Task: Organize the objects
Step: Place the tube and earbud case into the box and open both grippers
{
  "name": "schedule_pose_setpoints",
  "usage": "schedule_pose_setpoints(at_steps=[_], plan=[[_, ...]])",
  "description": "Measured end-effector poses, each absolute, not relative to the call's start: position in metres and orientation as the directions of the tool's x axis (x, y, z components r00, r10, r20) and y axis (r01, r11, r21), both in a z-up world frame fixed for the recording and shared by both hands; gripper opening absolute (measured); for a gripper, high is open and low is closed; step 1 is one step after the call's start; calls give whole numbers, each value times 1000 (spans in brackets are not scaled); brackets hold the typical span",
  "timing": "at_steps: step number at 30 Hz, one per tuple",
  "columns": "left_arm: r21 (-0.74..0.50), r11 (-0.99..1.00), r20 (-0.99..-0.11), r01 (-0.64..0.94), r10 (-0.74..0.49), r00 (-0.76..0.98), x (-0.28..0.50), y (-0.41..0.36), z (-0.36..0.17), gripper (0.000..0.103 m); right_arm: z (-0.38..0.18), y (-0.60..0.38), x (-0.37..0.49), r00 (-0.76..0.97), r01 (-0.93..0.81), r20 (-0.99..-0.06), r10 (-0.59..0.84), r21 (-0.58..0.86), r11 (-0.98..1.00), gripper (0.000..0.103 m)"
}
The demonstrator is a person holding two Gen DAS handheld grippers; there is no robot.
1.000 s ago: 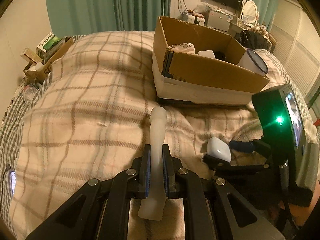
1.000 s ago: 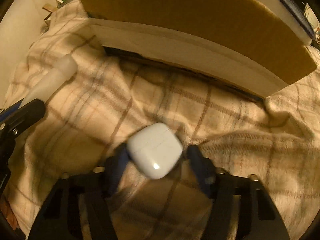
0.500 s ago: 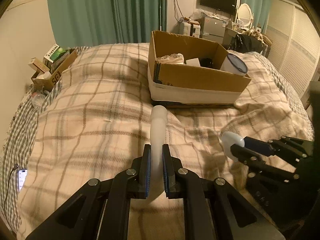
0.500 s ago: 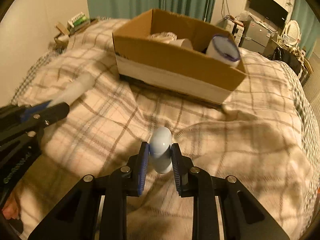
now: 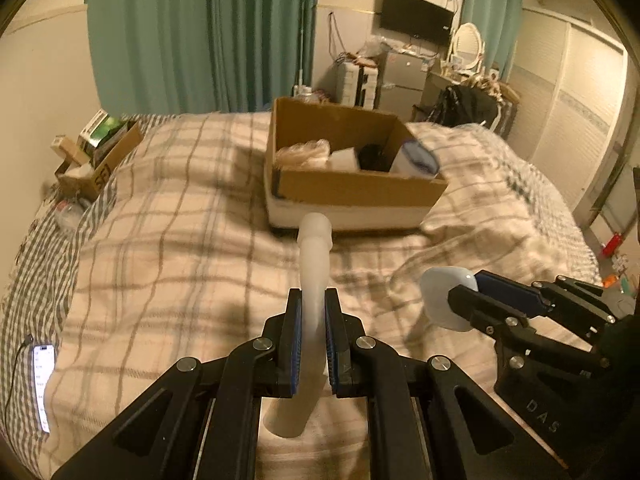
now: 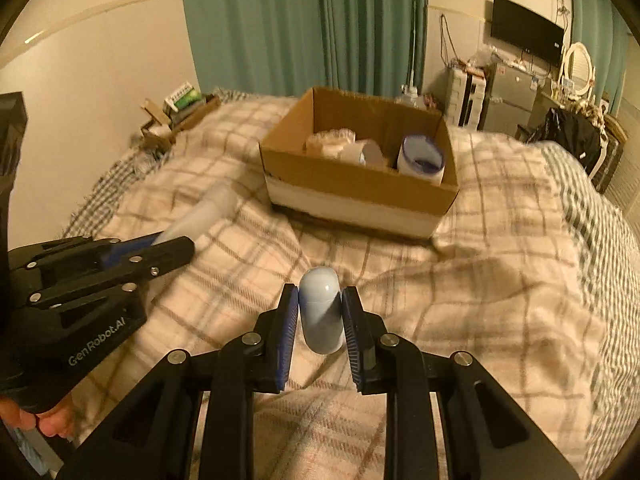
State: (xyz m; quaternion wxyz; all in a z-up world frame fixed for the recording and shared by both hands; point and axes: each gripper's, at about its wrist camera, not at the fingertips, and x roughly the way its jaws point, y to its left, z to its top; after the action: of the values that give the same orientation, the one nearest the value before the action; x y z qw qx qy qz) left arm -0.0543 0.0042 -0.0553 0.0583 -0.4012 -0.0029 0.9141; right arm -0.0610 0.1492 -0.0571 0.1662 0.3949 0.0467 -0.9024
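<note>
Held above the plaid blanket (image 6: 500,300), a small white case (image 6: 321,312) was squeezed tight in the right gripper (image 6: 320,332), and a pale tube (image 5: 314,280) was pinched in the left gripper (image 5: 313,344). Both were judged ready to be carried to the cardboard box (image 6: 360,196) and dropped in. What was already inside the box was blurred and partly hidden.

- Tube (image 5: 314,264): its middle is hidden between the pads of the left gripper (image 5: 313,336); in the right wrist view its free end is blurred.
- White case (image 6: 321,310): both sides covered by the right gripper (image 6: 320,334); its lower end cannot be made out.
- Cardboard box (image 5: 360,190): contents blurred; a dark item (image 5: 374,156) inside cannot be identified.
- Phone (image 5: 43,384): screen text too small to read.
- Dresser clutter (image 5: 472,76): too small to tell apart.
</note>
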Motion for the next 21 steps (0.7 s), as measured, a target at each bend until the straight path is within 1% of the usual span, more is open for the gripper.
schedule_pose_setpoints(at_steps=[8, 14, 21], plan=[[-60, -984, -694, -170, 163, -701, -85, 18, -13, 10, -13, 158, -81, -675, 354, -677, -294, 53, -934, 21], [16, -985, -650, -173, 121, -750, -120, 31, 14, 10, 35, 165, -117, -729, 358, -614, -302, 34, -933, 21], [39, -987, -632, -159, 99, -769, -177, 36, 28, 10, 64, 165, -170, -776, 347, -559, -293, 9, -938, 21]])
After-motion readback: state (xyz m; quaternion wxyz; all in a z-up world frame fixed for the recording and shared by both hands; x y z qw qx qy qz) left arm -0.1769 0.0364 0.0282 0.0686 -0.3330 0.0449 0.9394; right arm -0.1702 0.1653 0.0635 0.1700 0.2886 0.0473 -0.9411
